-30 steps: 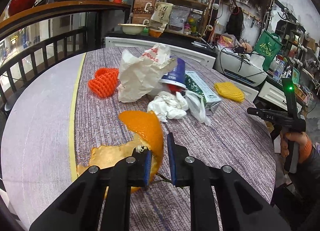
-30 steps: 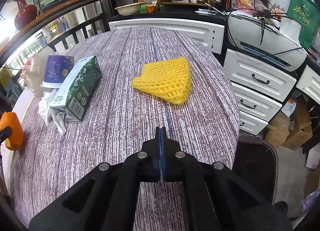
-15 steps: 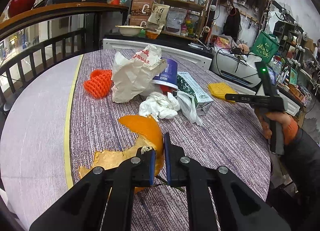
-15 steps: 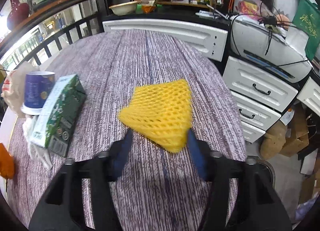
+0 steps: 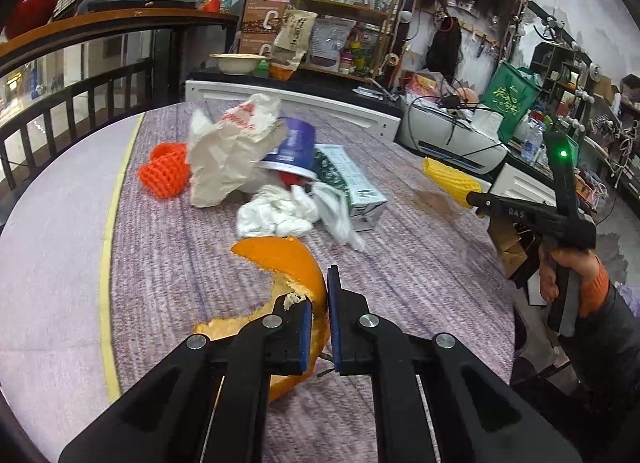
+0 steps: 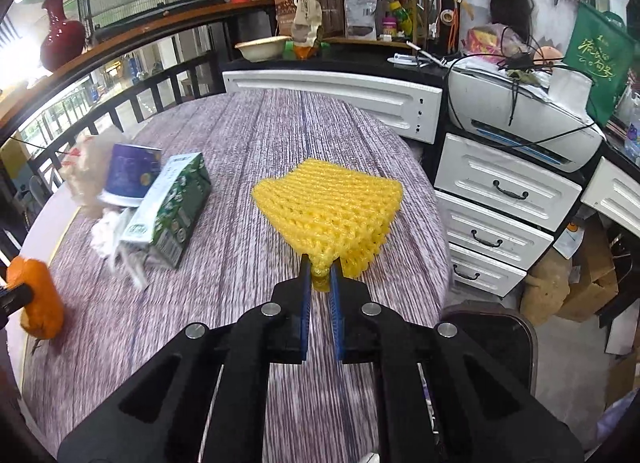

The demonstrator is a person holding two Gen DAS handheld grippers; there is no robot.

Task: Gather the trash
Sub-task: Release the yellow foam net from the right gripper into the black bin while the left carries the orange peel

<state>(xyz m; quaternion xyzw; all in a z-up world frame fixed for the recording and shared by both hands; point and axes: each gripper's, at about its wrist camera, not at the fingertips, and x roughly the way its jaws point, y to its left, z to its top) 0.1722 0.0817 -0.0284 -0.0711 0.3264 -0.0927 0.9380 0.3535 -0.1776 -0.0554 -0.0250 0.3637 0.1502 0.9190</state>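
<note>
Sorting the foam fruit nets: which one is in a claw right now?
The yellow foam net, pinched at its corner by the right claw. The orange foam net lies untouched beside the crumpled paper bag.

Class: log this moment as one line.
left gripper: shut on peel | right gripper: shut on yellow net | carton: on table

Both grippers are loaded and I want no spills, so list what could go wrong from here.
1. The right gripper pinches only one corner of the yellow foam net; the springy mesh could slip out on a fast move.
2. The left gripper clamps a torn edge of the orange peel; it may rip or drop.
3. Either swing could catch the crumpled tissue or the green carton nearby.
</note>
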